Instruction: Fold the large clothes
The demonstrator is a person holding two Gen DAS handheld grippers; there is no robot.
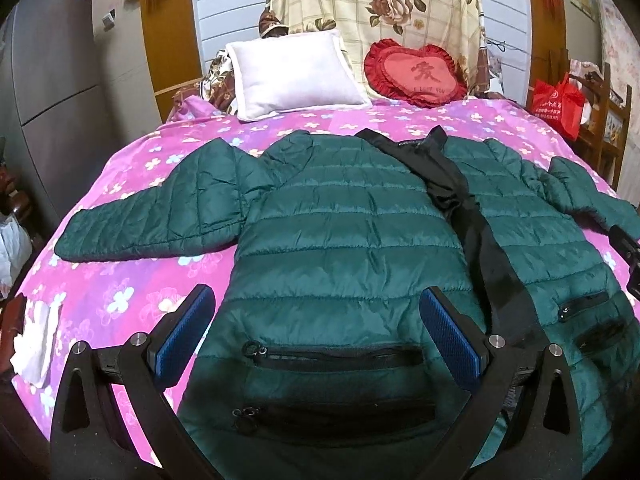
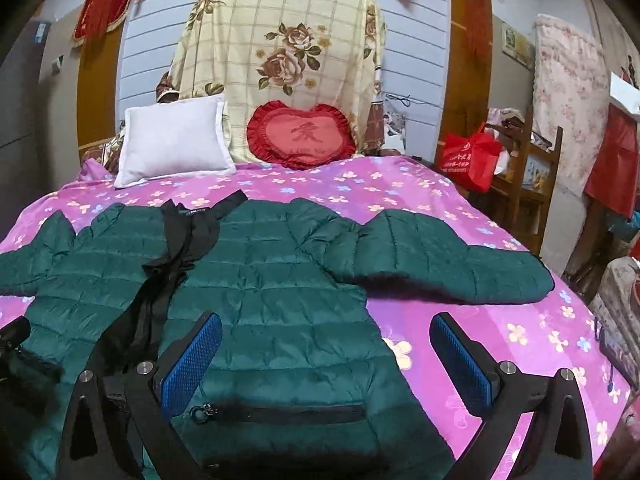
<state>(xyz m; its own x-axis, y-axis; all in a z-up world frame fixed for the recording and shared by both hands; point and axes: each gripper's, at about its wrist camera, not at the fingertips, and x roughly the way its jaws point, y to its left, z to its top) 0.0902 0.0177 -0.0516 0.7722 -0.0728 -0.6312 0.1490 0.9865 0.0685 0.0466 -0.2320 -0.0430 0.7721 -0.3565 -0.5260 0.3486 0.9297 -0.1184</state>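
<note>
1. One green quilted jacket (image 1: 340, 232), lying open on the bed, with two sleeves spread to the sides.
2. Four zipped pocket openings show on the jacket in the left wrist view: two on the near front panel, two on the other panel.
3. Two grippers: the left gripper (image 1: 316, 328) and the right gripper (image 2: 326, 356), each with two blue-padded fingers set wide apart.
4. One pink flowered bedcover (image 2: 500, 320).
5. Two cushions at the head of the bed: one white pillow (image 1: 296, 74) and one red heart-shaped cushion (image 1: 416, 74).
6. One cream rose-print cloth (image 2: 280, 40) draped behind them.
7. One red bag (image 2: 472, 158) beside the bed.
</note>
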